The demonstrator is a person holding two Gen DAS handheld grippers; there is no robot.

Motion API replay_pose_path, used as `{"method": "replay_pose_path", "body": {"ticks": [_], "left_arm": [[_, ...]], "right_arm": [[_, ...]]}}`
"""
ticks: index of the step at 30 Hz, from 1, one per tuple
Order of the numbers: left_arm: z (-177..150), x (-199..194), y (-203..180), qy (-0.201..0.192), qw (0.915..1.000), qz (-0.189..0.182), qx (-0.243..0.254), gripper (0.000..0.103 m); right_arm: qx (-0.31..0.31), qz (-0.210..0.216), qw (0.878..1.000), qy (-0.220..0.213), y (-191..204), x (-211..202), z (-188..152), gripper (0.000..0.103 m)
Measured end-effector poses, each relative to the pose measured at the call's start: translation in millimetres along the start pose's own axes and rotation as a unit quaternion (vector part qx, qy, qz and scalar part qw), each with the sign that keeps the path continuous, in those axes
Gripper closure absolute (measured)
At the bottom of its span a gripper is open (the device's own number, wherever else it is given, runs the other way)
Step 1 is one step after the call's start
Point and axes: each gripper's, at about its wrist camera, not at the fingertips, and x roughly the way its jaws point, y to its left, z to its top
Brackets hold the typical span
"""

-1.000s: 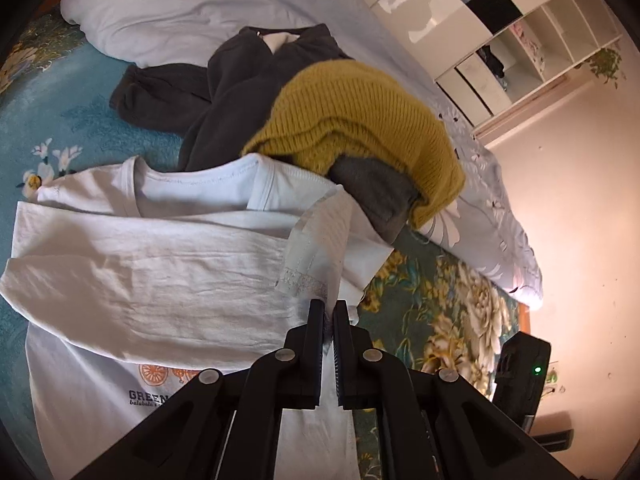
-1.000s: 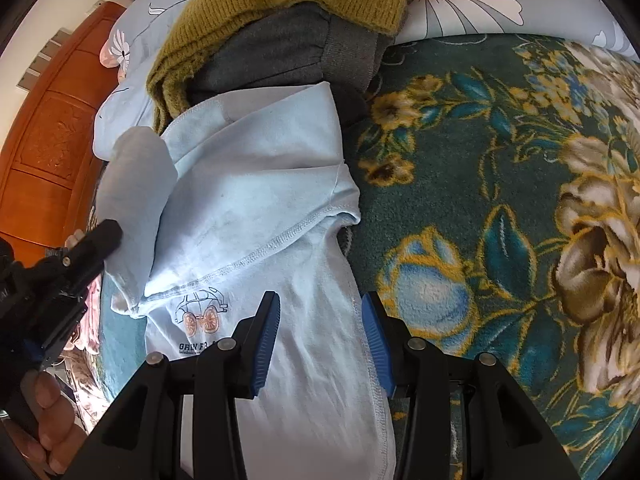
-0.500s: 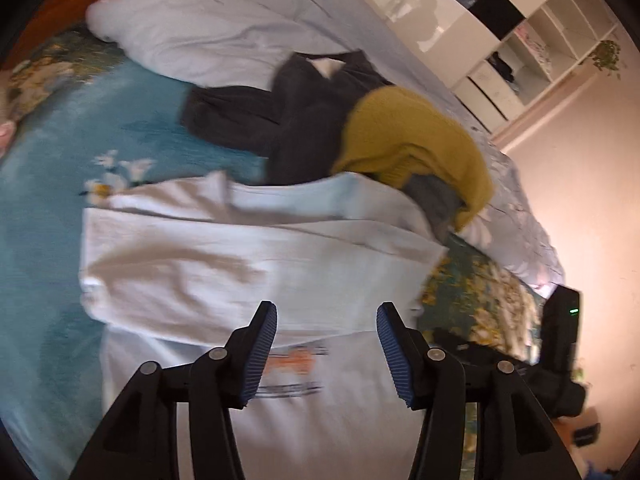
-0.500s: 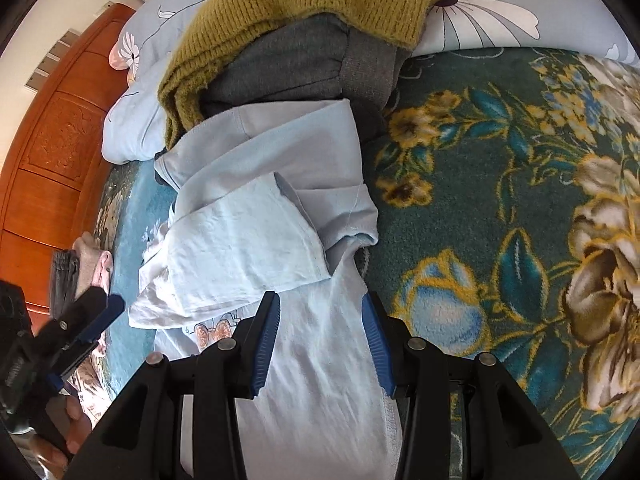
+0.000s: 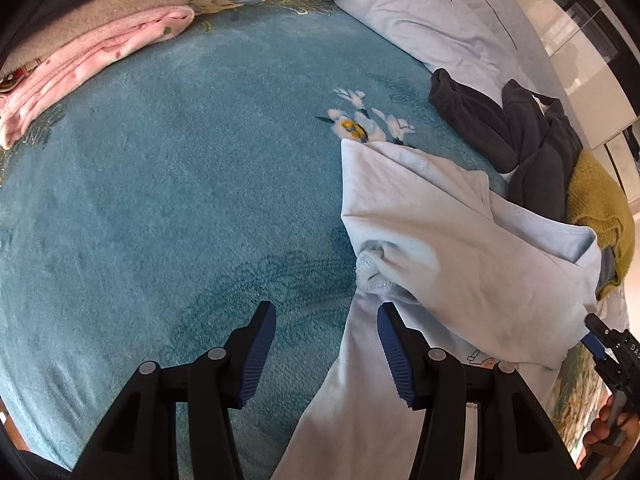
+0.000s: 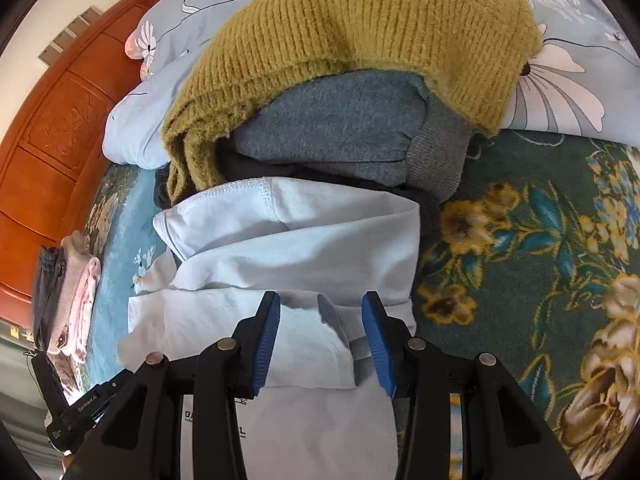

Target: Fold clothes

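A pale blue long-sleeved shirt lies on the teal floral blanket with both sleeves folded across its chest. It also shows in the right wrist view. My left gripper is open and empty, low over the blanket at the shirt's left edge. My right gripper is open and empty, just above the folded sleeves. The right gripper also shows in the left wrist view at the shirt's far side.
A mustard knit sweater lies on a grey sweater and dark clothes beyond the shirt. Folded pink and grey clothes are stacked at the far left. A pale quilt and a wooden headboard lie behind.
My left gripper opened and let go of the sleeve, then swung left to the shirt's left edge. The sleeve now lies folded across the shirt. My right gripper moved forward over the sleeves.
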Motion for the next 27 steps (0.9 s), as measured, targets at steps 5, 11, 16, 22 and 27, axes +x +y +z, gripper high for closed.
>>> {"method": "replay_pose_path", "body": {"ticks": [5,11,16,22,27], "left_arm": [[2.1,4.2,-10.0,0.009,0.9998,-0.006,0.016,0.046],[14.3,10.2,-12.4,0.01,0.9999,0.003,0.009,0.046],[17.5,14.8,-3.2,0.016,0.9996,0.015,-0.015,0.046],[14.7,5.2,21.0,0.009,0.9987,0.011,-0.049,0.046],[10.2,-6.4,40.1,0.011,0.9969,-0.028,-0.074,0.046]], "right_arm": [[-0.025,-0.011,1.0,-0.001,17.2,-4.8,-1.8,0.096],[-0.077,-0.007,0.994,-0.082,33.3,-59.6,4.8,0.098],[-0.067,-0.05,0.994,-0.065,17.3,-47.0,12.0,0.098],[-0.022,-0.069,0.997,-0.026,-10.3,-13.1,17.5,0.098],[-0.03,-0.091,0.995,-0.018,-5.2,-1.7,20.3,0.097]]}}
